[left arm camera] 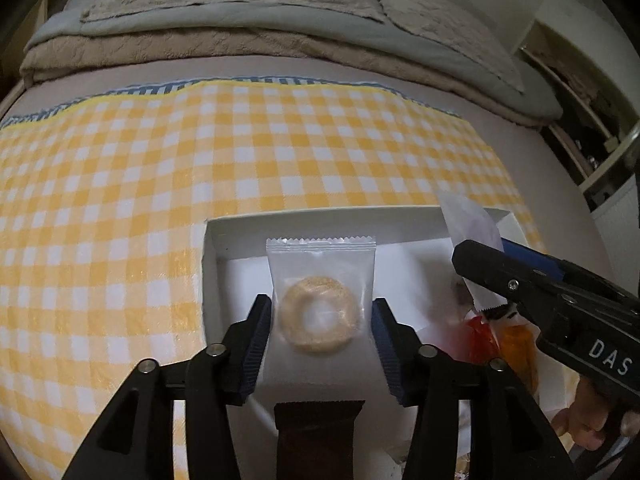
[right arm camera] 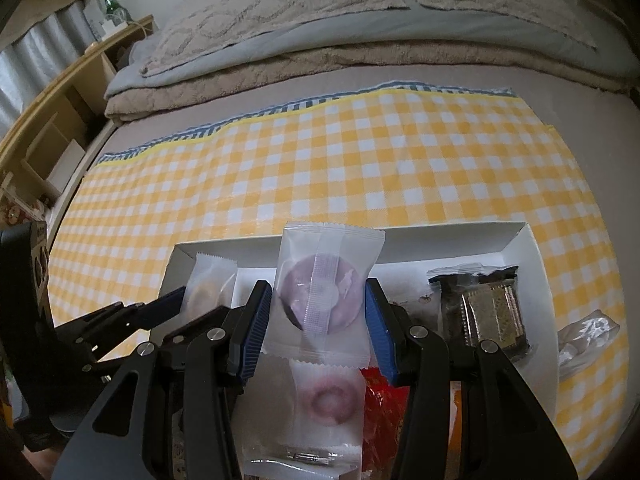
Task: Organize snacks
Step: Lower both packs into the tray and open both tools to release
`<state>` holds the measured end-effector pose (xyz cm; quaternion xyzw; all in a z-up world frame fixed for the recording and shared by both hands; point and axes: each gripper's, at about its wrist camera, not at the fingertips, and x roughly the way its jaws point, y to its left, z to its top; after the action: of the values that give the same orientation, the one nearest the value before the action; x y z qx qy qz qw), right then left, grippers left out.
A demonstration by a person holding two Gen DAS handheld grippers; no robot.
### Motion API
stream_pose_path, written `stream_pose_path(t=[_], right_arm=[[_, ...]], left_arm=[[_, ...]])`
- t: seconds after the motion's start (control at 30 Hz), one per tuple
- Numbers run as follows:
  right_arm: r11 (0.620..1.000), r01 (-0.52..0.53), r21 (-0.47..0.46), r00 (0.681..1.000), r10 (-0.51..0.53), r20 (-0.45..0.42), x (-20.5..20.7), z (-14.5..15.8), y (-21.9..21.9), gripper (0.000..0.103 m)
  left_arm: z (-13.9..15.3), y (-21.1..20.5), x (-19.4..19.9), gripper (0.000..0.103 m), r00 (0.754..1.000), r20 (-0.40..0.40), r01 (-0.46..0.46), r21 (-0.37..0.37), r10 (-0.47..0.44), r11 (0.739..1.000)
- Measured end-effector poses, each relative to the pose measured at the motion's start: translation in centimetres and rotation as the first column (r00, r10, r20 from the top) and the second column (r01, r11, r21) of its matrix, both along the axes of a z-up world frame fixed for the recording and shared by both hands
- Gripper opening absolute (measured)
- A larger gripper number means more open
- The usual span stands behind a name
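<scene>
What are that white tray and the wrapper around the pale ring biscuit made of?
The white tray looks like thin matte cardboard: its walls are folded up with creased corners. The wrapper around the pale ring biscuit seems to be clear, slightly frosted plastic film: the biscuit shows through it, and its top edge is heat-sealed and zigzag-cut.

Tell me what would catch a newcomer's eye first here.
The yellow checked cloth covering the bed, with a white tray of wrapped snacks on it. The right gripper holds up a purple ring snack over the tray; the left gripper straddles a pale ring snack at the tray's left end.
</scene>
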<state>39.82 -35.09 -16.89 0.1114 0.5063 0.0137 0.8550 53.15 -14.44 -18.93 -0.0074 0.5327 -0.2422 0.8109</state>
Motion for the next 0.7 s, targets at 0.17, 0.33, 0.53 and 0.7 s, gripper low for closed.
stream_pose_path(t=[0.17, 0.33, 0.53, 0.7], right_arm=[[1.000, -0.002, 0.006, 1.000, 0.003, -0.015, 0.4, -0.6, 0.0, 0.048], [1.000, -0.003, 0.026, 0.999, 0.003, -0.036, 1.1, -1.4, 0.4, 0.048], [0.998, 0.003, 0.068, 0.999, 0.000, -0.041, 1.4, -1.6, 0.9, 0.058], [0.996, 0.031, 0.079, 0.998, -0.027, -0.057, 0.9, -1.4, 0.1, 0.072]], left_arm=[[0.9, 0.8, 0.1, 0.057, 1.000, 0.024, 0.001, 0.006, -0.001, 1.000], [1.7, 1.8, -0.4, 0.063, 0.998, 0.058, 0.009, 0.028, -0.010, 1.000], [2.0, 1.9, -0.9, 0.065, 0.997, 0.063, 0.034, 0.047, -0.037, 0.998], [2.1, 1.7, -0.8, 0.067, 0.998, 0.053, 0.037, 0.046, -0.039, 0.998]])
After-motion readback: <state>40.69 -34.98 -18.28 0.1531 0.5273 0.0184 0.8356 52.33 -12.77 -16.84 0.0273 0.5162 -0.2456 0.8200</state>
